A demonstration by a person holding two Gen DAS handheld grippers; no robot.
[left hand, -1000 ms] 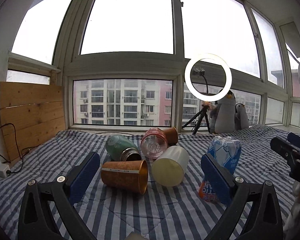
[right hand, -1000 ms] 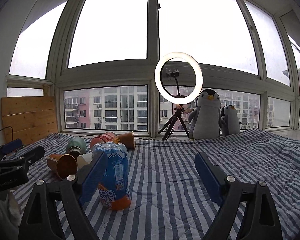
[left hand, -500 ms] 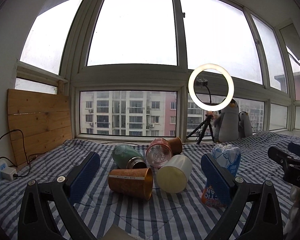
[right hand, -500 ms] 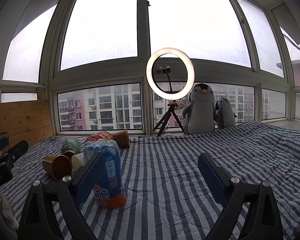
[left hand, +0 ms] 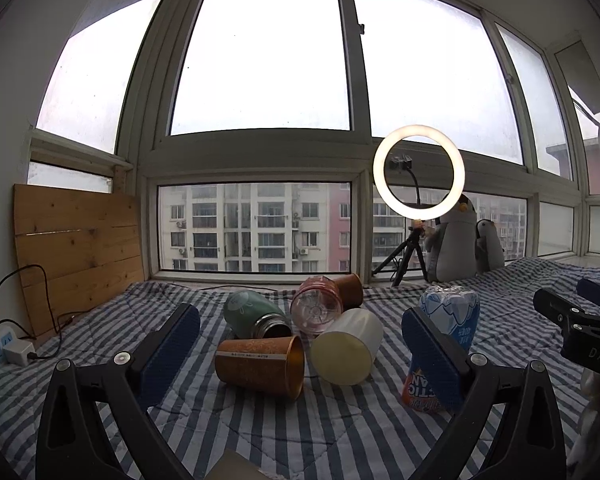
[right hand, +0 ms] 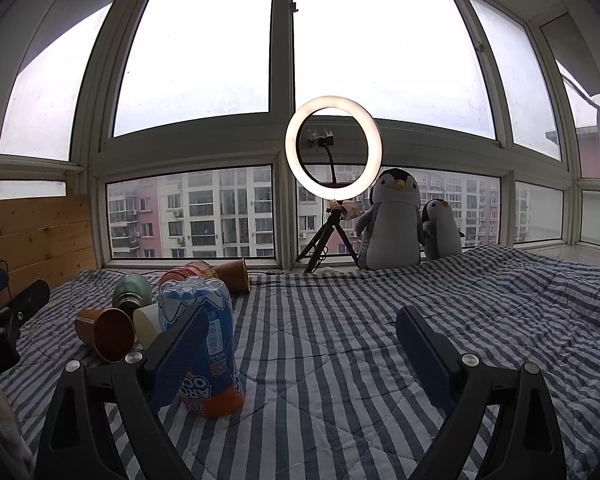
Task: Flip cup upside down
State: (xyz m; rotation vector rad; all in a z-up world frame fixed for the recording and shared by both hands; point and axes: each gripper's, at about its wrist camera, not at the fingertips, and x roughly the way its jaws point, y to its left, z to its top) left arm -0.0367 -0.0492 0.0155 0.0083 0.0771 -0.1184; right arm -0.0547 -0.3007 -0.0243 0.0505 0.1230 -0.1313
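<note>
So far nothing of the flip looks done. Both tools hang above the striped blanket with nothing between their fingers: the left gripper has its jaws spread wide, and the right gripper stands just as wide over bare cloth.

Several cups lie in a loose heap toward the blanket's far left part, short of the window edge. Nearest the left gripper is a brown paper cup on its side, mouth turned right. Just beside it lies a cream cup, also on its side, with a green flask and a pink see-through cup behind, and another brown cup farther back. A blue and orange printed cup stands apart to the right of the heap; its lettering reads inverted, so it seems to stand mouth down already.

Which cup is meant I cannot tell. If one of the lying cups is, the whole job remains: reach, close on its wall, lift, turn it mouth down, set it on the blanket. The soft cloth may let a cup tip.
</note>
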